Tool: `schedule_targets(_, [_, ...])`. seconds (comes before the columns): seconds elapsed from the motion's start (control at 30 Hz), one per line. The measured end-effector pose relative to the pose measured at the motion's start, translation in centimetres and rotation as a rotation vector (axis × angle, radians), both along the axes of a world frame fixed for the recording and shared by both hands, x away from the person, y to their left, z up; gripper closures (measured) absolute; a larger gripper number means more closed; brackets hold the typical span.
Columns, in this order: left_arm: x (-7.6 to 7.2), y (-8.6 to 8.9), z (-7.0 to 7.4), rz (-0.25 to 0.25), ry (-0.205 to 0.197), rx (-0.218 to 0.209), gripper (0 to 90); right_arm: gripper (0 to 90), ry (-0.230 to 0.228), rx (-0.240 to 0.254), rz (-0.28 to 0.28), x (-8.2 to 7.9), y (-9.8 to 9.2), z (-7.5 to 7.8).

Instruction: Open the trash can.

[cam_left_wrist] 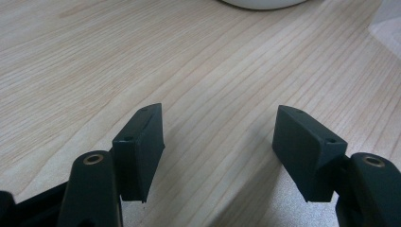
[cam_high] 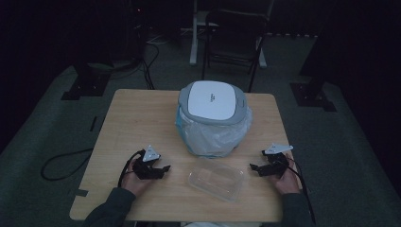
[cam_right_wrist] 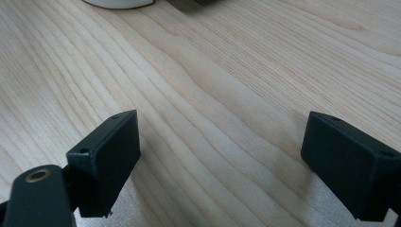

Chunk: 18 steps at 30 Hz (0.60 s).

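A small bin with a white and grey lid (cam_high: pixel 213 101) and a clear bag liner (cam_high: pixel 213 135) stands at the middle of the wooden table (cam_high: pixel 137 118). In front of it lies a clear plastic container (cam_high: pixel 217 178). My left gripper (cam_high: pixel 163 169) rests on the table at the front left, open, jaws pointing toward the container. My right gripper (cam_high: pixel 254 168) rests at the front right, open, jaws pointing left. Bare wood lies between the jaws of the left gripper (cam_left_wrist: pixel 220 137) and of the right gripper (cam_right_wrist: pixel 220 146).
A chair (cam_high: pixel 234 38) stands behind the table. Black stand bases (cam_high: pixel 85 85) (cam_high: pixel 312 94) sit on the floor at both far corners, and a cable (cam_high: pixel 61 163) loops on the carpet at the left. The table's edges are near both hands.
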<state>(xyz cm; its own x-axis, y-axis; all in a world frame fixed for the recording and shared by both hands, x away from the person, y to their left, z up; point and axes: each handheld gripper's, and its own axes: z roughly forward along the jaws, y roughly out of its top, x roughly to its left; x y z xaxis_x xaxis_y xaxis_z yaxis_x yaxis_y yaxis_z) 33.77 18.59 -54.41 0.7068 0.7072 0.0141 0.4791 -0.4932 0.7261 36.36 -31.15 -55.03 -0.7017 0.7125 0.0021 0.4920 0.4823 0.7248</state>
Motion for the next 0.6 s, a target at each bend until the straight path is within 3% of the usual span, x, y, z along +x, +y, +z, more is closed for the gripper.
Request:
schedule_targets(0.23, [0.00,-0.03,-0.01,-0.002,0.001,-0.001,34.1,14.2,-0.002,0.003,-0.004,0.06,-0.08,0.03])
schedule_targets(0.33, [-0.01,-0.05,-0.01,-0.006,0.003,0.000,33.2,19.5,-0.009,0.007,-0.009,0.00,-0.18,0.05])
schedule_targets(0.4, [-0.01,-0.06,-0.02,-0.006,0.003,-0.001,33.2,30.0,-0.009,0.002,-0.023,-0.38,-0.32,0.35])
schedule_targets(0.5, [-0.01,-0.06,-0.02,-0.006,0.003,-0.001,33.2,29.8,-0.008,-0.003,-0.032,-0.38,-0.43,0.39])
schedule_targets(0.6, [-0.01,-0.06,-0.02,-0.006,0.003,-0.001,33.2,29.8,0.013,-0.004,-0.076,-0.33,-0.30,0.51])
